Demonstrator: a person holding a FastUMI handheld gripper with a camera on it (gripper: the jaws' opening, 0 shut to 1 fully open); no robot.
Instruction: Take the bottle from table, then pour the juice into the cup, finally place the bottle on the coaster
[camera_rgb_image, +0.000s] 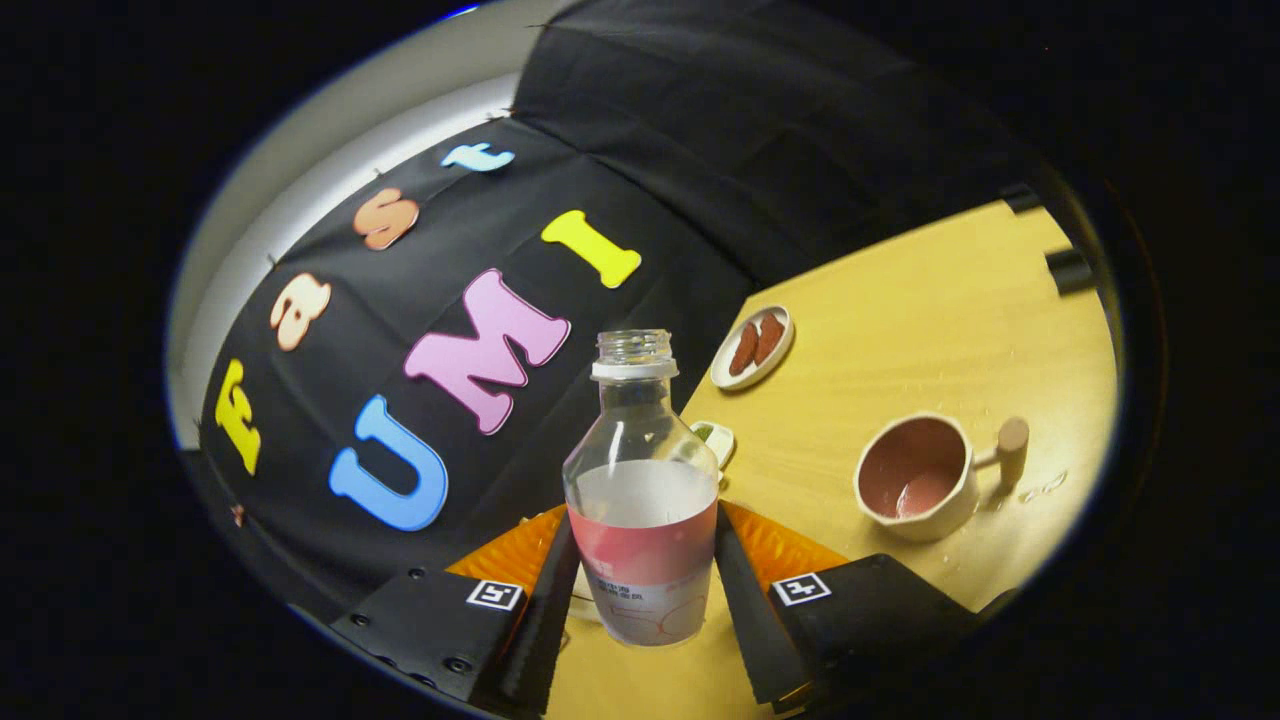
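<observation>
Gripper view: my gripper (643, 560) pinches the uncapped juice bottle (640, 480) between both fingers; cup (915, 478) beyond, rightward.

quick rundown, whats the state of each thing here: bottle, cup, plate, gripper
clear plastic bottle with pink label: uncapped, held between the fingers, partly full of clear liquid
cream ceramic cup with wooden handle: upright on the wooden table, a little pink liquid at the bottom
small white plate: holds two brown pieces, beyond the bottle
gripper: shut on the bottle
</observation>
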